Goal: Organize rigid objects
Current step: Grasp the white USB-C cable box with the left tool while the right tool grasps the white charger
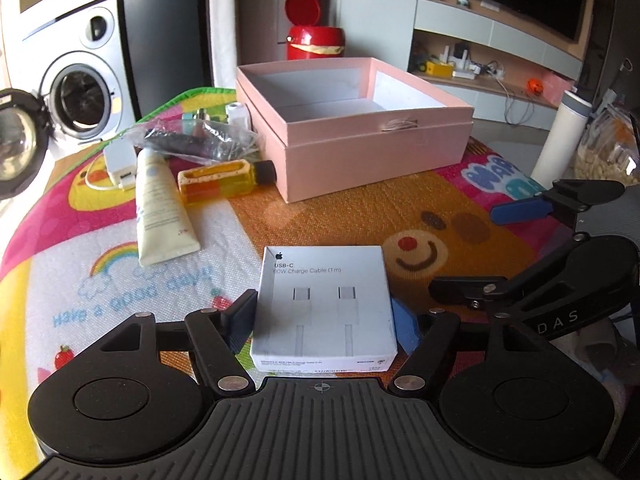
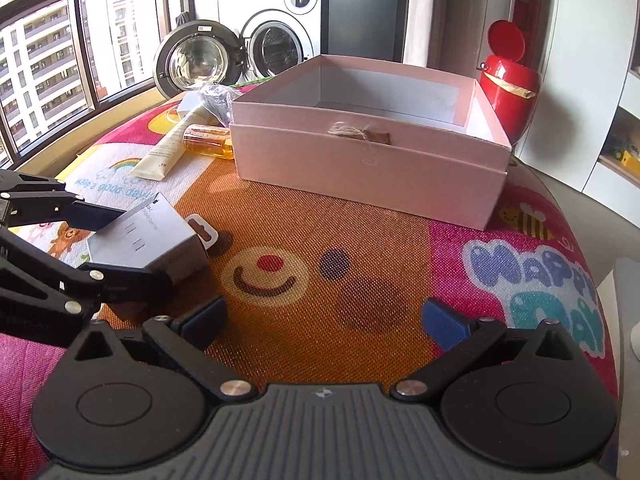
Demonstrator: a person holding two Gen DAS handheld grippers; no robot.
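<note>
Two grippers are over a bright cartoon-print play mat (image 2: 320, 208) on a table, and the job is at its picking stage: the open pink cardboard box (image 1: 372, 152) at the back of the mat looks empty, so nothing seems sorted yet.

The left gripper (image 1: 324, 316) has its fingers spread to either side of a flat white cardboard USB-C cable carton (image 1: 324, 304). In the left wrist view the blue pads sit close against the carton's two side edges; whether they press on it cannot be told. In the right wrist view the carton (image 2: 148, 240) looks tipped up on one edge between those fingers, just in front of the bear face printed on the mat. The right gripper (image 2: 324, 320) hangs with its fingers spread wide over bare mat, holding nothing.

Left of the pink box lie the other items: a cream squeeze tube (image 1: 160, 208), a small amber bottle with a dark cap (image 1: 228, 178), a white charger with its cable (image 1: 120, 164) and a clear plastic bag of dark bits (image 1: 200, 142).

The next move probably calls for the left fingers to close firmly on the carton's sides, lift it clear of the mat, carry it over the box's near wall and lower it flat inside. A slack pinch on smooth cardboard could let it swivel.
</note>
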